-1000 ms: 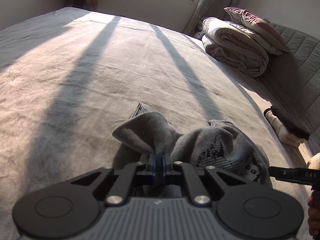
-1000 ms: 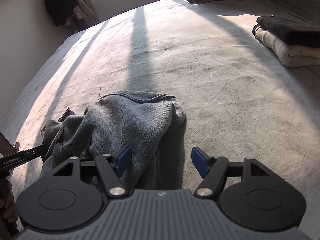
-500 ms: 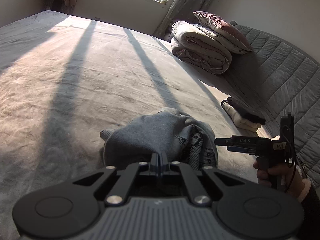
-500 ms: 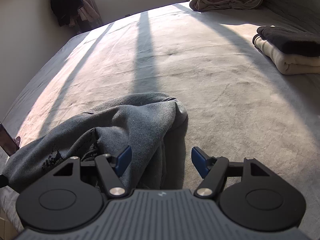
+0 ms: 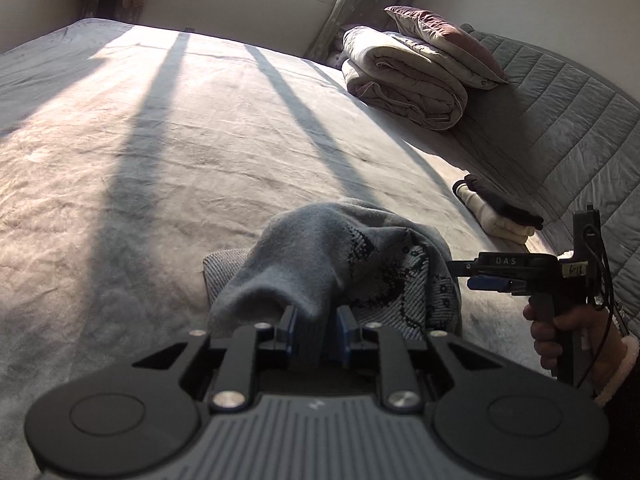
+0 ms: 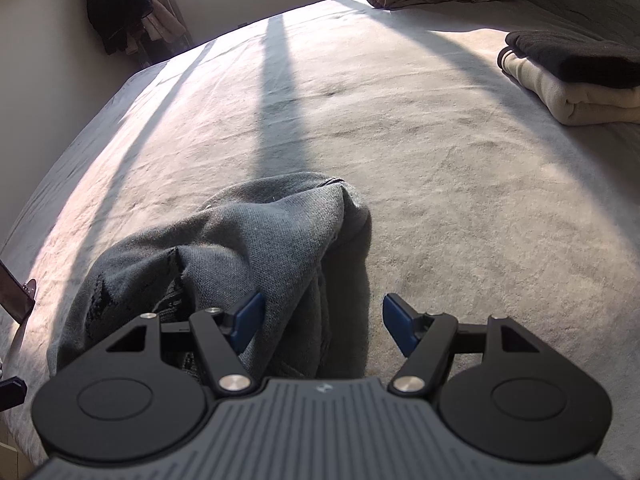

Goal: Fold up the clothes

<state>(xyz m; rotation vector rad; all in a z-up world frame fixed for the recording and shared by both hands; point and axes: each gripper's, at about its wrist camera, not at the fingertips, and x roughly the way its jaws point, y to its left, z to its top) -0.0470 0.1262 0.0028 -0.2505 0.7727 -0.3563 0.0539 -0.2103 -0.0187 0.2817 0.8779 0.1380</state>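
Observation:
A grey knit sweater [image 5: 328,256] with a dark pattern lies bunched on the bed near its front edge; it also shows in the right wrist view [image 6: 240,248]. My left gripper [image 5: 317,326] has its blue pads slightly apart with a fold of the sweater between them. My right gripper [image 6: 323,322] is open, its fingers wide apart, right at the sweater's right edge; its left pad [image 6: 248,320] lies against the cloth. The right gripper also shows from the side in the left wrist view [image 5: 500,274].
The bed [image 5: 180,152] has a grey cover with sun stripes. A folded cream and dark stack [image 6: 580,76] lies at the right, also in the left wrist view [image 5: 496,216]. A rolled duvet with a pillow [image 5: 412,76] sits by the quilted headboard [image 5: 568,128].
My left gripper's pads have parted a little around the sweater fold; they were pressed together before. The sweater has been pulled toward the bed's front edge. The right gripper stays open.

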